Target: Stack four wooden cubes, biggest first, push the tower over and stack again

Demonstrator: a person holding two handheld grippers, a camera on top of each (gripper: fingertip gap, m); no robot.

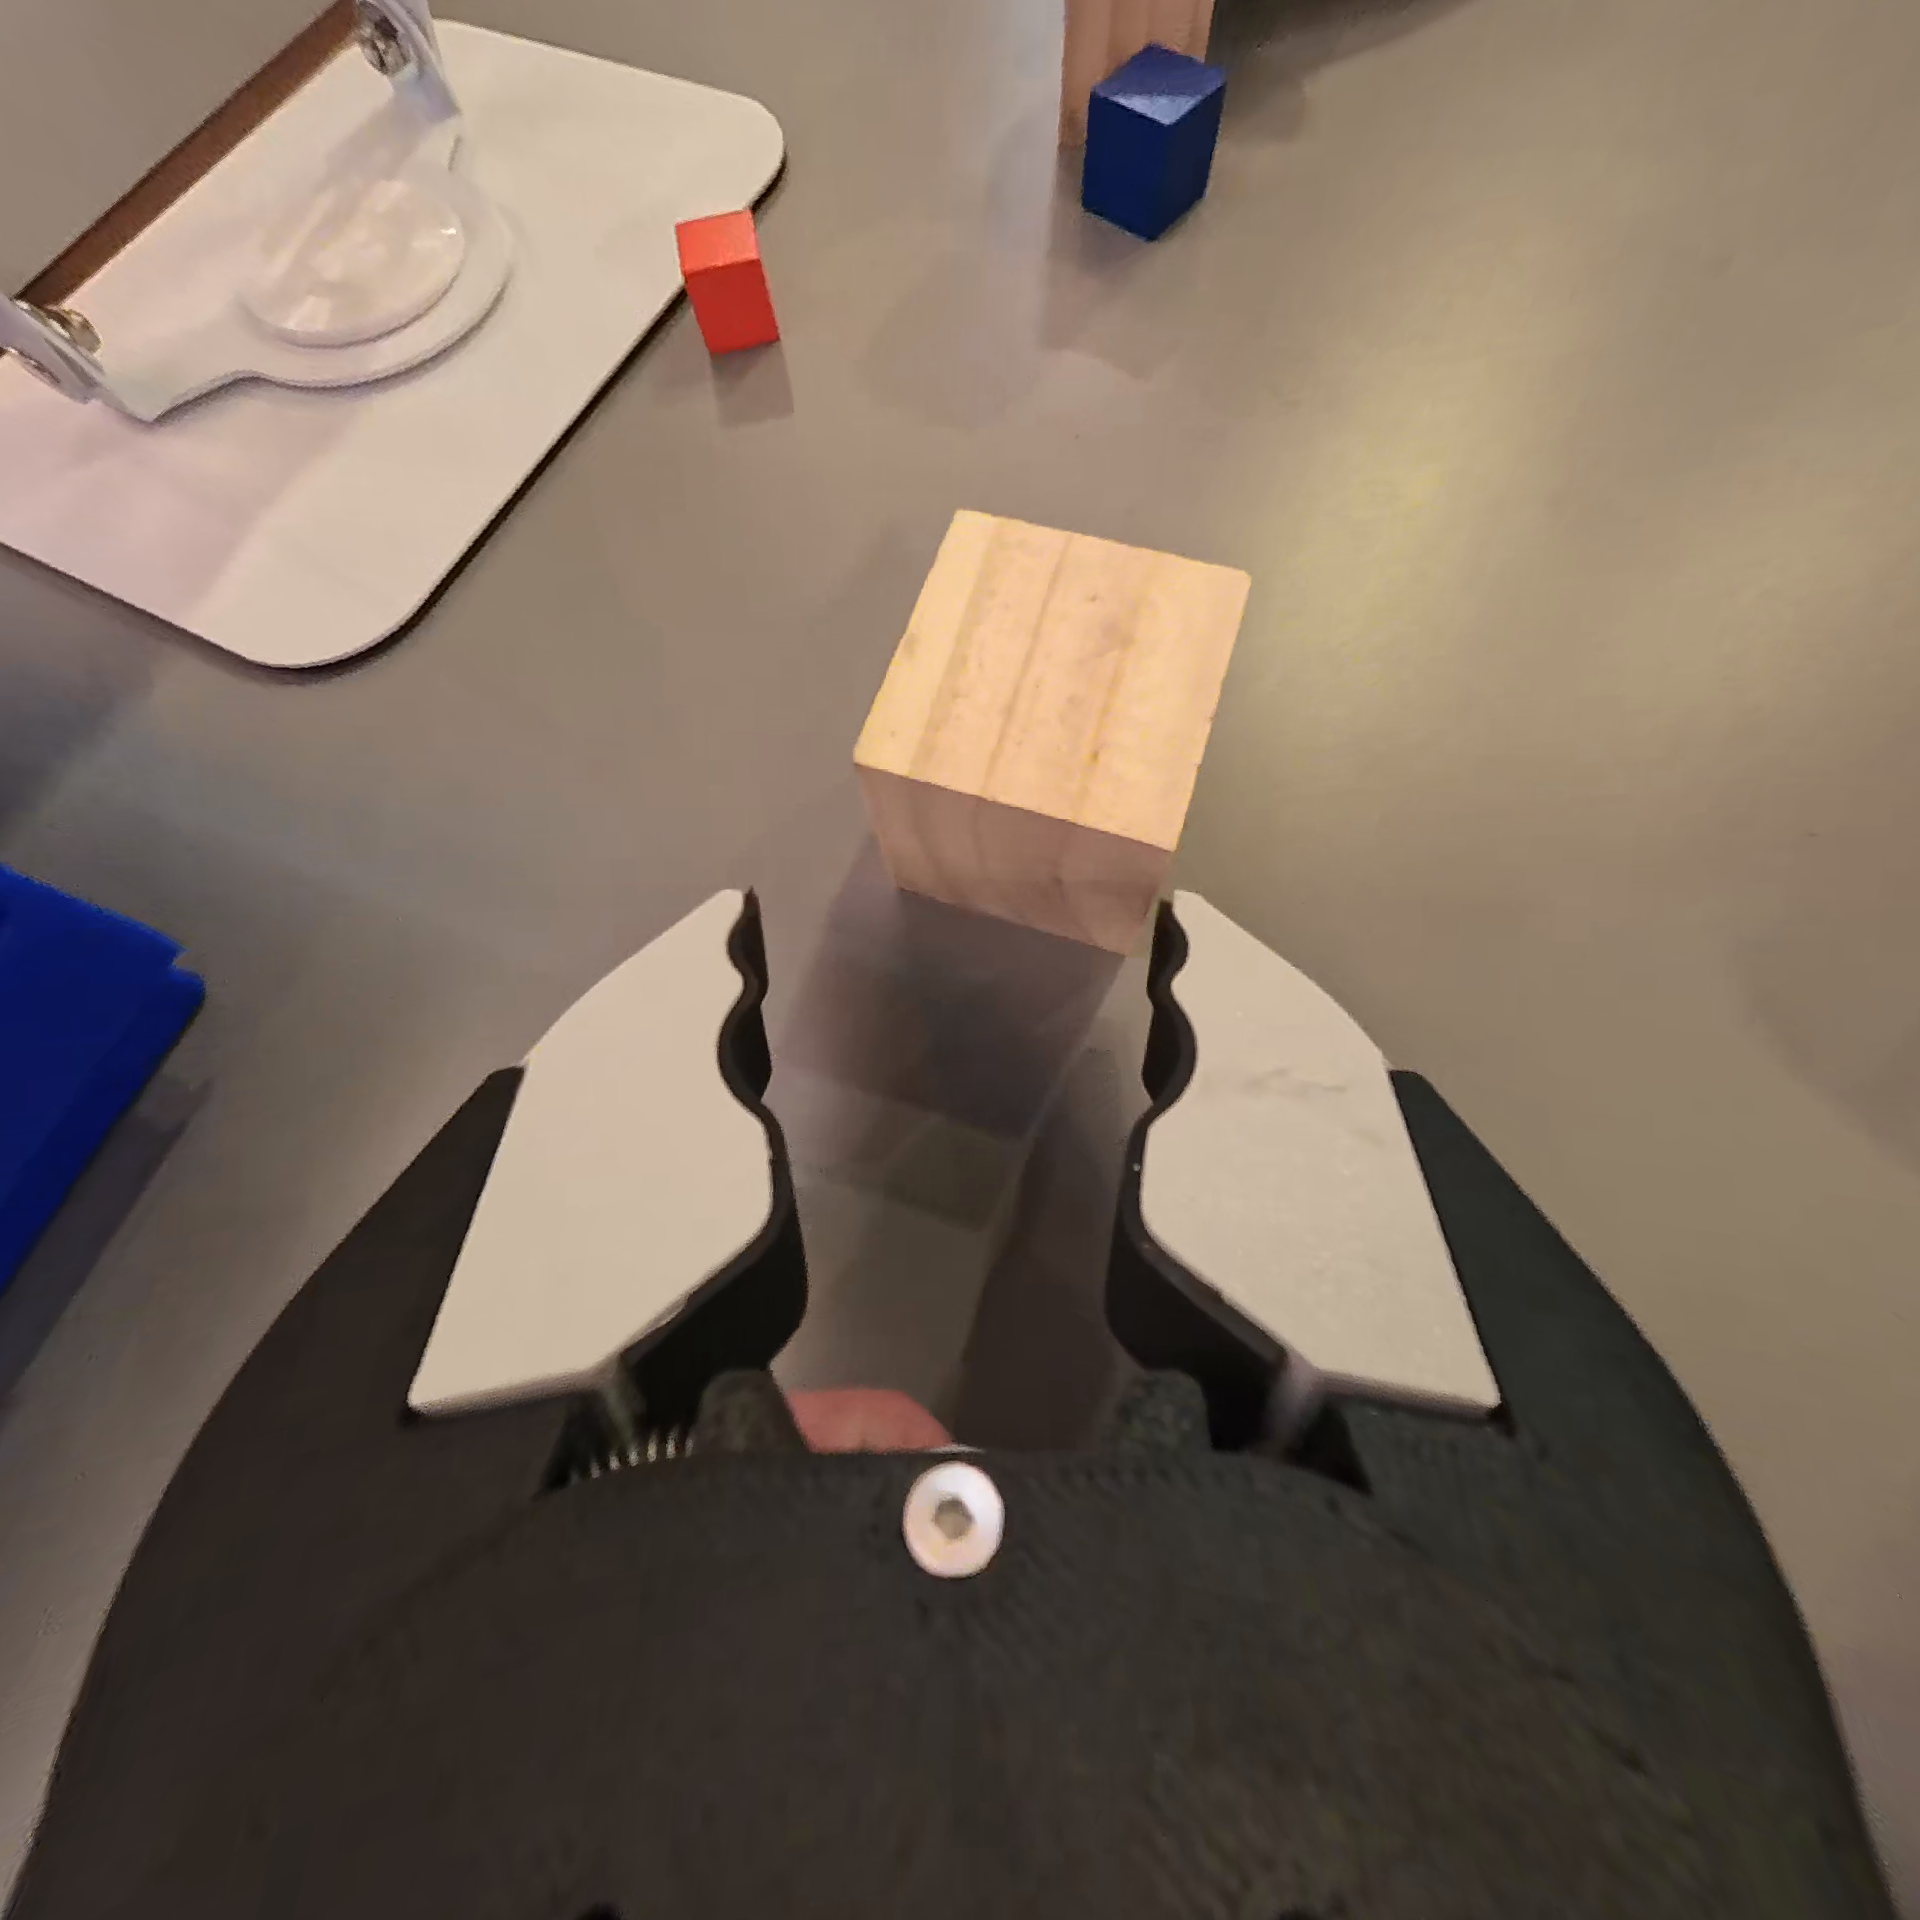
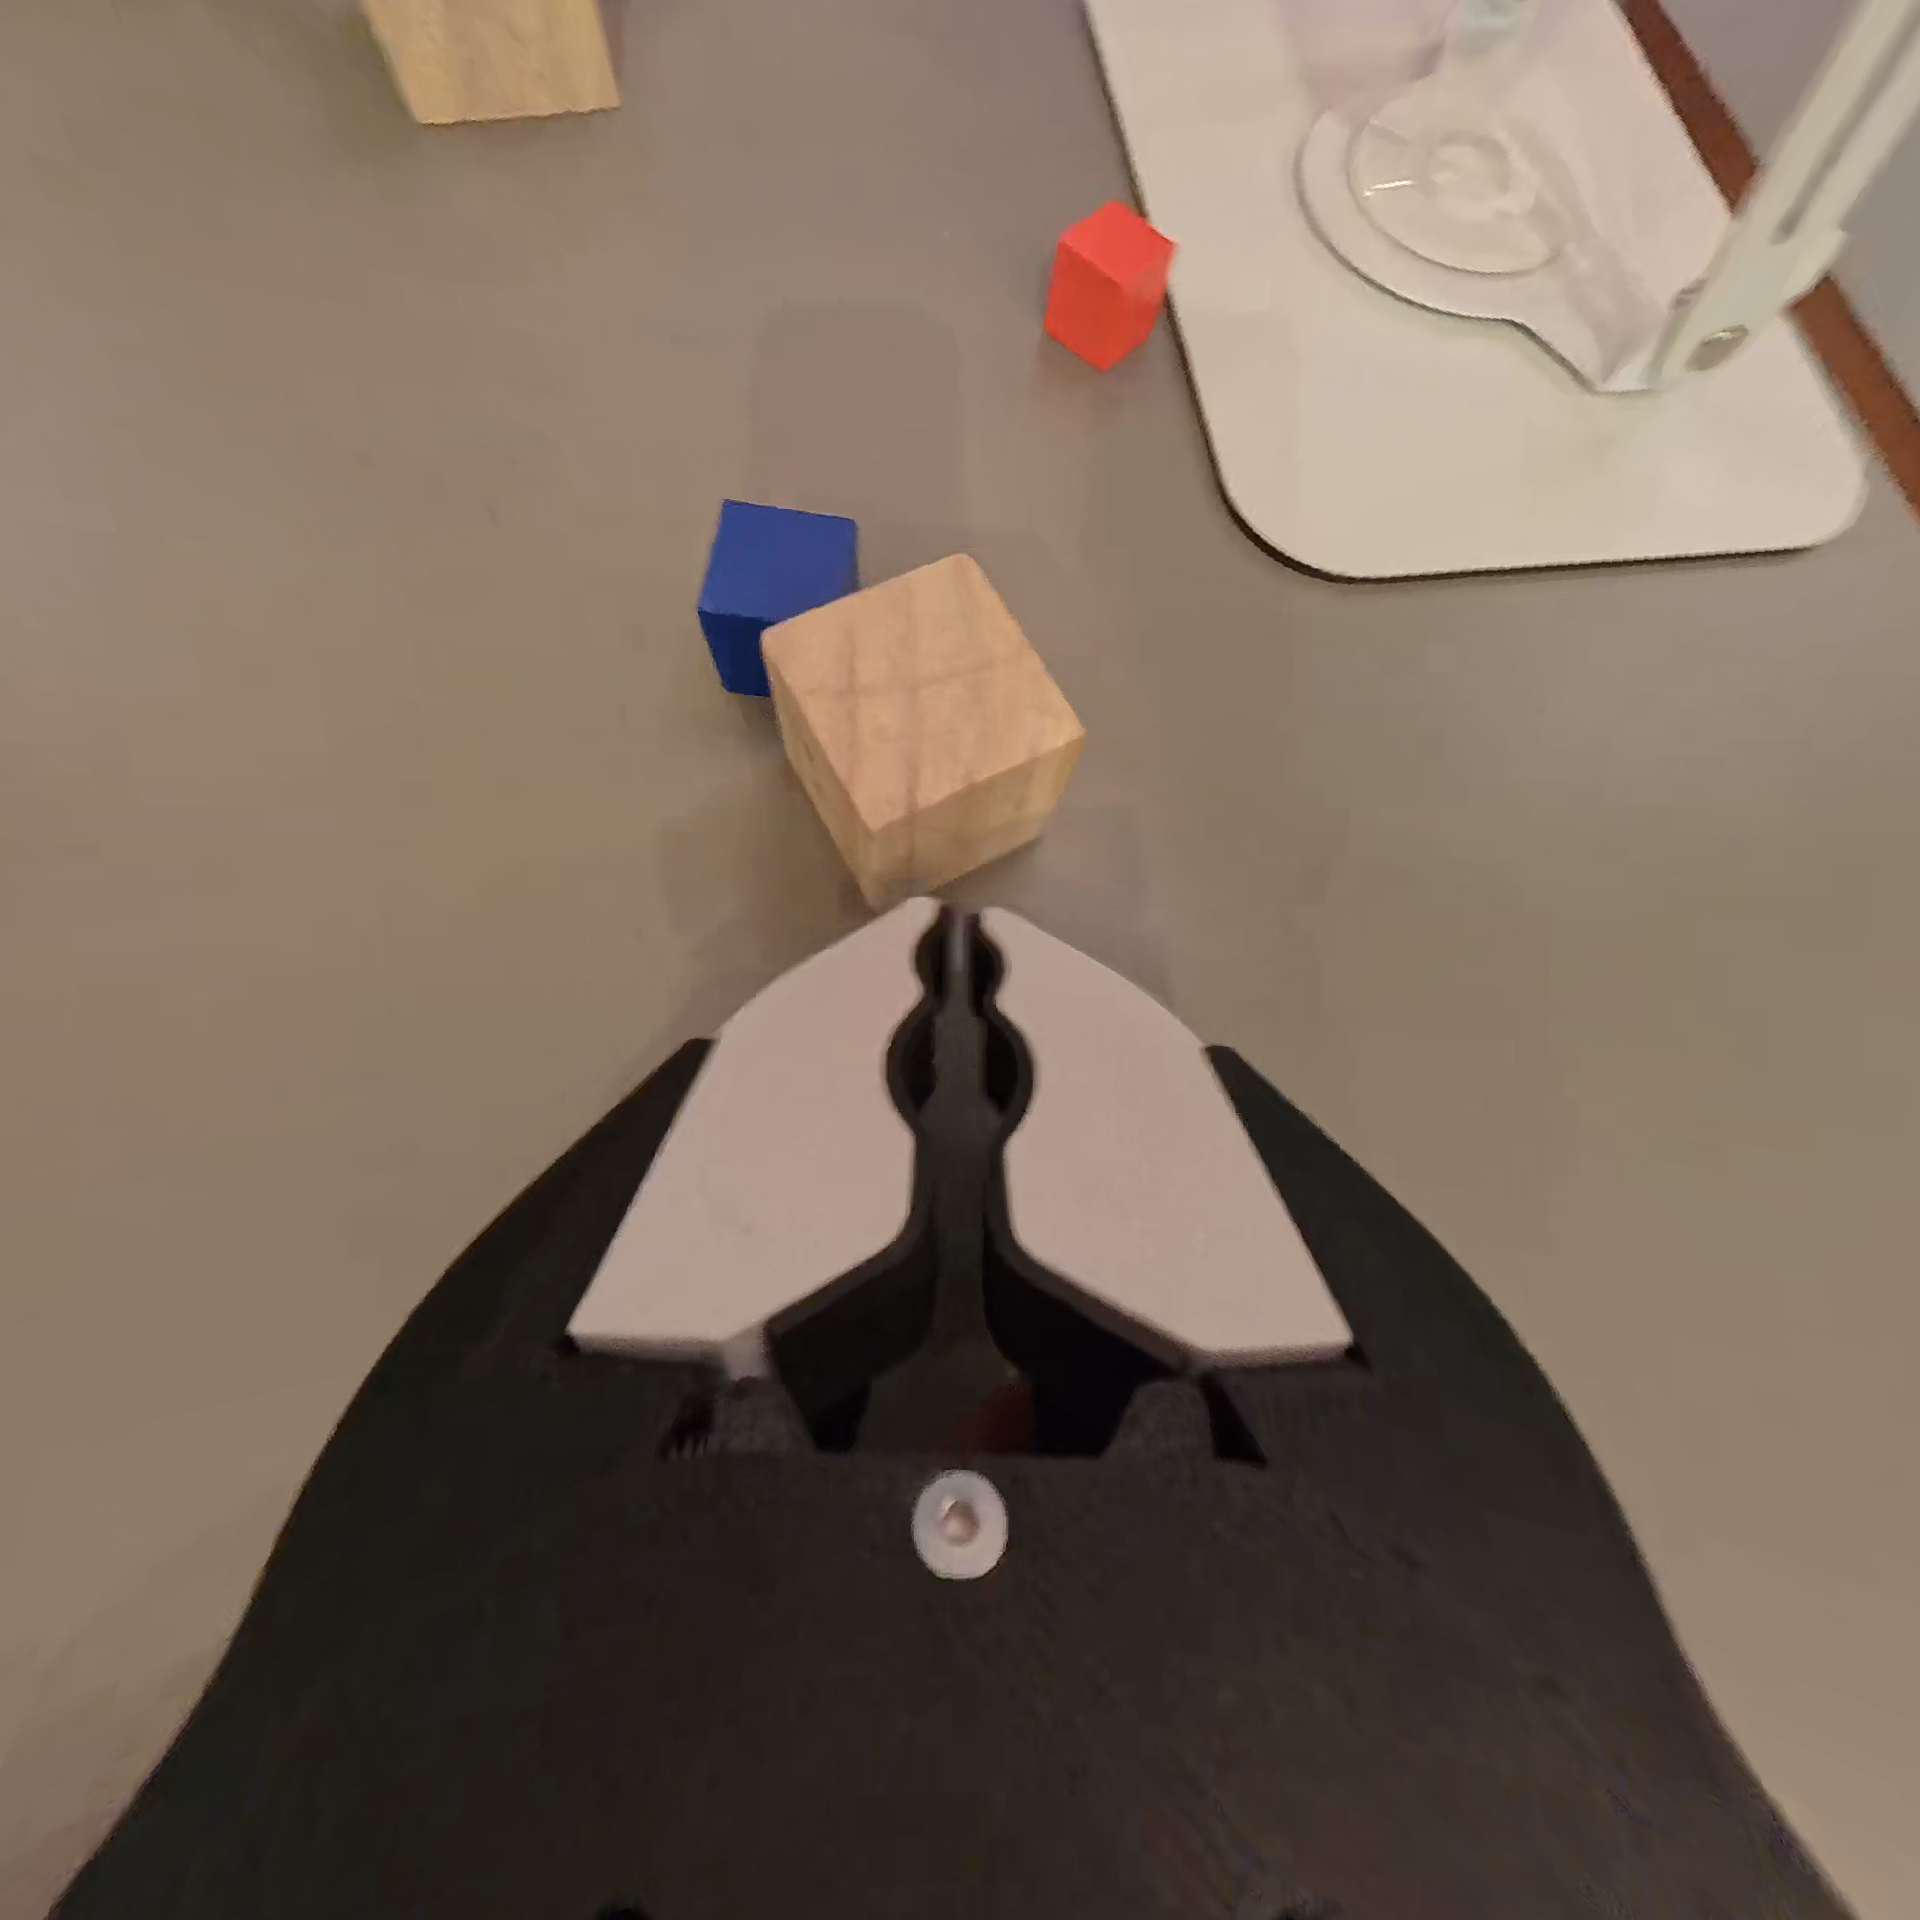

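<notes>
Wooden cube [image 1: 1049,727] before gaping left tongs [image 1: 956,925] (right tongs [image 2: 954,914] closed).

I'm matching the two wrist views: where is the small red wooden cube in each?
Left wrist view: small red wooden cube upper left, beside the white board's corner.
Right wrist view: it sits upper right, beside the same board.
Shared landmark: the white board.

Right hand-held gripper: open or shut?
Shut. The right hand-held gripper has its fingertips together, holding nothing, just short of the wooden cube.
</notes>
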